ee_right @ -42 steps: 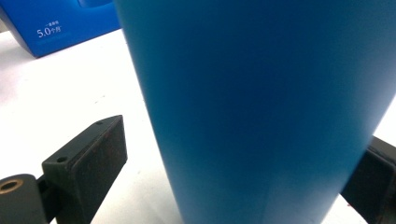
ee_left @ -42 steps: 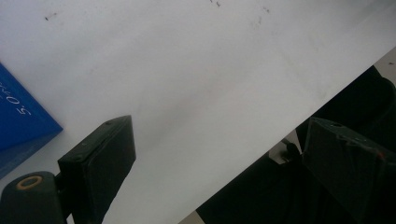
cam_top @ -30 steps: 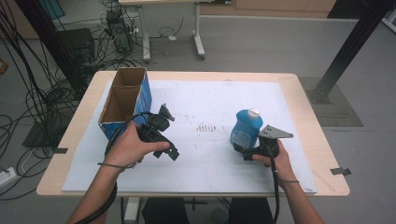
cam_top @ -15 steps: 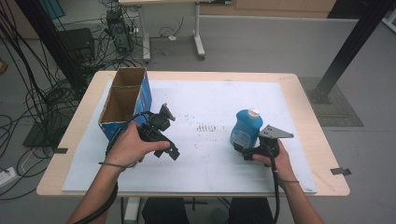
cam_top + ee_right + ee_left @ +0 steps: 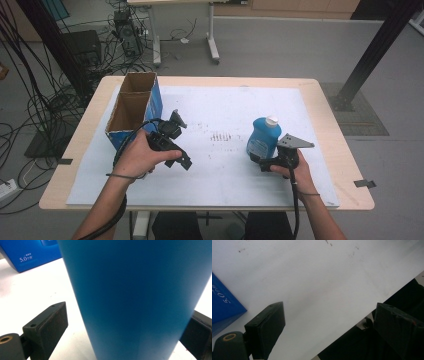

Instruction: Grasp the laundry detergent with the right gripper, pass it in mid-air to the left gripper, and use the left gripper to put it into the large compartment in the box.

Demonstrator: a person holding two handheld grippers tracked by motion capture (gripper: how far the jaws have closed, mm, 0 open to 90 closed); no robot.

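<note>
Right gripper view: blue bottle (image 5: 135, 297) upright on table (image 5: 210, 100), between jaws of right hand-held gripper (image 5: 120, 340) — left pad clear of it, so spread. Centre jaws, squeeze low on body, lift straight. Left hand-held gripper (image 5: 329, 327) spread, empty — beside open box (image 5: 132, 107).

Left tool (image 5: 181, 141), jaws wide apart over the sheet, eased very slightly narrower

Both forearms reach in from the table's near edge, the left gripper (image 5: 184, 162) held low with jaws spread wide, the right gripper (image 5: 261, 162) gaping too.
</note>
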